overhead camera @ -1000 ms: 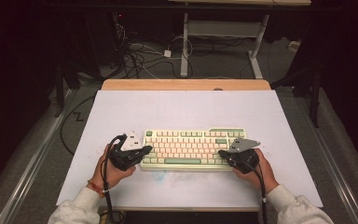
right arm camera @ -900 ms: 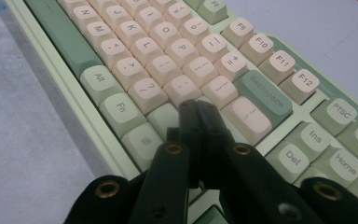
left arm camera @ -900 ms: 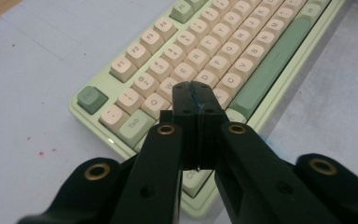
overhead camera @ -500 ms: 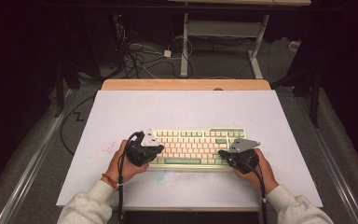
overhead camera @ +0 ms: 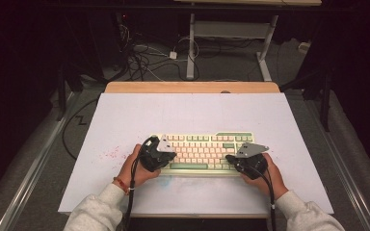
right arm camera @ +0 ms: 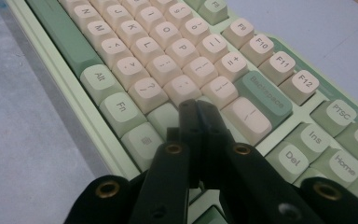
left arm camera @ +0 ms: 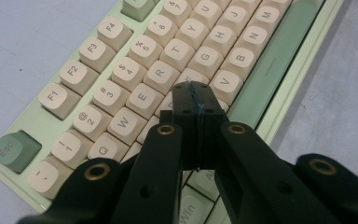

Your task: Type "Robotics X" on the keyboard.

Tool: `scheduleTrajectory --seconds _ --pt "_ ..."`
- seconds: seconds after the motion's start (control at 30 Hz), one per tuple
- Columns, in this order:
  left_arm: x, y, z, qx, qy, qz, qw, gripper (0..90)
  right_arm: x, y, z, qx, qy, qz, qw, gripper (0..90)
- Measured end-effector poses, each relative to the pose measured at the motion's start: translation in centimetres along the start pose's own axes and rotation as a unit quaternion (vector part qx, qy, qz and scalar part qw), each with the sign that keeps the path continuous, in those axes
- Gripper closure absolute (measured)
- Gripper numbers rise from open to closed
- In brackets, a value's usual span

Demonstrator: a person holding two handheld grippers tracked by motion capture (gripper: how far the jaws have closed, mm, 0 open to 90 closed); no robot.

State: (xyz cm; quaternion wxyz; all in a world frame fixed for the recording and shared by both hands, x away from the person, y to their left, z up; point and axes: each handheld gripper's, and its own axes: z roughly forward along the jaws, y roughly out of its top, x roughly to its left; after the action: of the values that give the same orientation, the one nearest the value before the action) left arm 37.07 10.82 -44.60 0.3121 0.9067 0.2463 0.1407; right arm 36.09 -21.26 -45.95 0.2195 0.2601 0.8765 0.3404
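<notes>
Holding a two-jaw gripper in each hand, you have both tools down over a pale green mechanical keyboard [overhead camera: 202, 151] with cream keycaps. It lies flat on the white table [overhead camera: 192, 115], toward the table's 6 o'clock edge in the high view, its long side running across from 9 to 3 o'clock.

Your left gripper [overhead camera: 158, 155] sits over the keyboard's 9 o'clock end. In the left gripper view its jaws are pressed together with nothing between them, and the joined tip [left arm camera: 196, 95] hangs above the letter block, with the R key [left arm camera: 161, 74] at about 10 o'clock from it, the V key [left arm camera: 225, 81] at 2 o'clock and the E key [left arm camera: 143, 98] at 9 o'clock. The green Esc key [left arm camera: 13, 149] lies far out at 8 o'clock, and the green space bar [left arm camera: 275, 60] runs off toward 1 o'clock. Whether the tip touches a keycap, you cannot tell from here.

Your right gripper [overhead camera: 248, 161] rests over the 3 o'clock end. In the right gripper view its jaws are likewise closed on nothing, the tip [right arm camera: 196, 112] just above the cream keys near the green Backspace key [right arm camera: 263, 95], which lies at 2 o'clock from it. The Alt key [right arm camera: 100, 77] lies at 10 o'clock, and the Del key [right arm camera: 291, 158] at 4 o'clock.

Faint red specks [overhead camera: 111, 154] mark the table at 9 o'clock of your left hand [overhead camera: 135, 168].
</notes>
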Motion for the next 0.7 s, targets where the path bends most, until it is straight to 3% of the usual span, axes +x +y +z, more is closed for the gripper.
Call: scheduleTrajectory --seconds 0.7 --pt "0.08 -0.12 0.32 0.015 0.001 0.008 0.9999 87.2 0.10 0.01 0.00 0.001 -0.002 -0.001 1.0000 90.0"
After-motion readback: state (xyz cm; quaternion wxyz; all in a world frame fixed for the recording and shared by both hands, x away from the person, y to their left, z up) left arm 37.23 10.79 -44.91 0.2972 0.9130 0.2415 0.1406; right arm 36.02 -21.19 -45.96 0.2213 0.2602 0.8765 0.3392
